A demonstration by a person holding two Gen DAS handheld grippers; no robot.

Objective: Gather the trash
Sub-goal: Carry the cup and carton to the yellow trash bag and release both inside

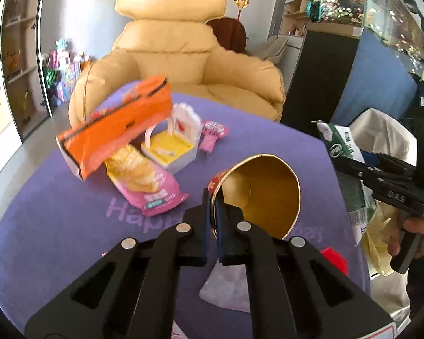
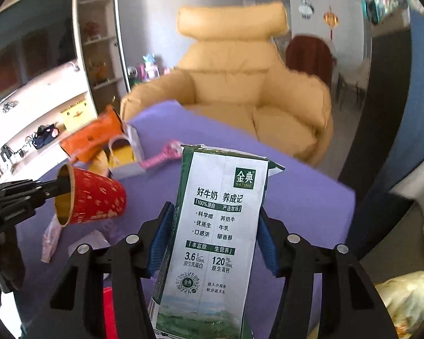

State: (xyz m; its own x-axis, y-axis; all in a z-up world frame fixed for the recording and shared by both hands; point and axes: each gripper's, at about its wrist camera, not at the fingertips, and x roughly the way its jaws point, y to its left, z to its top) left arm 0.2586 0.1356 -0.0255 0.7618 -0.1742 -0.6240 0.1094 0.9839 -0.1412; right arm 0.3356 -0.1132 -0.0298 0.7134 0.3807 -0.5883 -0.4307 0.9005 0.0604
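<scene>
My left gripper (image 1: 212, 197) is shut on the rim of a red paper cup (image 1: 263, 192) with a gold inside, held tilted above the purple table (image 1: 42, 226); the cup also shows in the right wrist view (image 2: 96, 200). My right gripper (image 2: 214, 226) is shut on a green and white milk carton (image 2: 214, 240), held upright above the table; the carton also shows at the right of the left wrist view (image 1: 339, 144). An orange box (image 1: 118, 124), a pink and yellow snack wrapper (image 1: 144, 180) and a small pink wrapper (image 1: 212, 135) are on the table.
A white and yellow toy box (image 1: 172, 147) stands mid-table. A white trash bag (image 1: 381, 135) hangs open past the table's right edge. A tan armchair (image 1: 178, 53) stands behind the table. A crumpled pale wrapper (image 1: 226, 288) and a red item (image 1: 335, 260) lie near me.
</scene>
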